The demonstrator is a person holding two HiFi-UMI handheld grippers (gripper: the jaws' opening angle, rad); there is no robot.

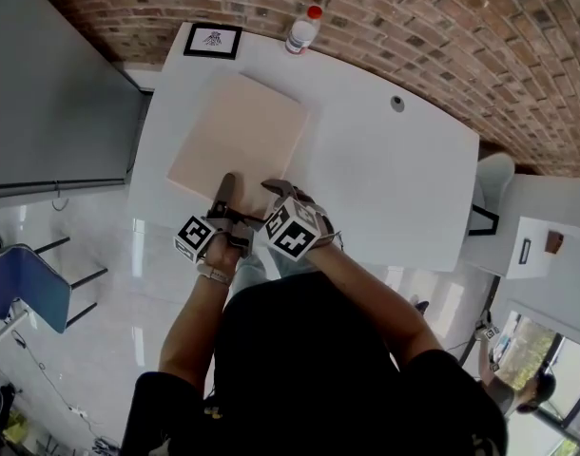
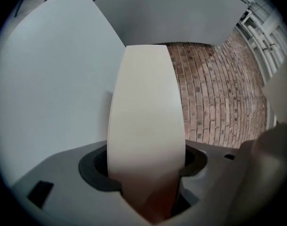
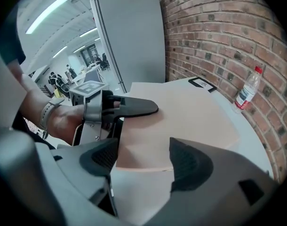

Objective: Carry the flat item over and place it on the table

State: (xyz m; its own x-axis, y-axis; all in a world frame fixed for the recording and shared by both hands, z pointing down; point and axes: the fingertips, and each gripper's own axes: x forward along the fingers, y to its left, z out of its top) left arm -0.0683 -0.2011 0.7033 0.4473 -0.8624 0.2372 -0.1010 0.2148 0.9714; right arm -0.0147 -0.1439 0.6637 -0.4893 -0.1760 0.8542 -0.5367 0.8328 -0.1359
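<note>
- board (image 1: 238,136) (image 2: 146,117) (image 3: 190,112): flat, pale beige, lying on the white table (image 1: 395,179) (image 3: 249,126), toward the table's left side. its far corner points at the brick wall (image 1: 442,27).
- board's near edge sits just short of the table's near edge, and both grippers are at that edge.
- left gripper (image 1: 226,190) (image 2: 146,173) (image 3: 143,108): jaws closed on the board's near edge. its own view shows the board edge-on, running straight up out of the gap with a dark pad tight on each side.
- right gripper view shows the left gripper's upper jaw lying flat on top of the board. the lower jaw is hidden under it.
- right gripper (image 1: 279,190) (image 3: 143,161): jaws spread and clamping nothing. the board's near edge and a strip of bare table show in the gap.
- the two grippers are side by side, marker cubes nearly touching in the head view.
- left hand (image 3: 63,119) wraps the left gripper's handle, with a watch (image 1: 212,274) on that wrist.
- bottle (image 1: 302,28) (image 3: 247,91): clear with a red cap, upright at the table's far edge by the wall, apart from the board.
- framed card (image 1: 212,40) (image 3: 200,82): flat on the far left corner of the table, just beyond the board.
- grey panel (image 1: 52,84) (image 3: 134,36) stands left of the table.
- blue chair (image 1: 29,283) on the floor at lower left, well apart from the table.
</note>
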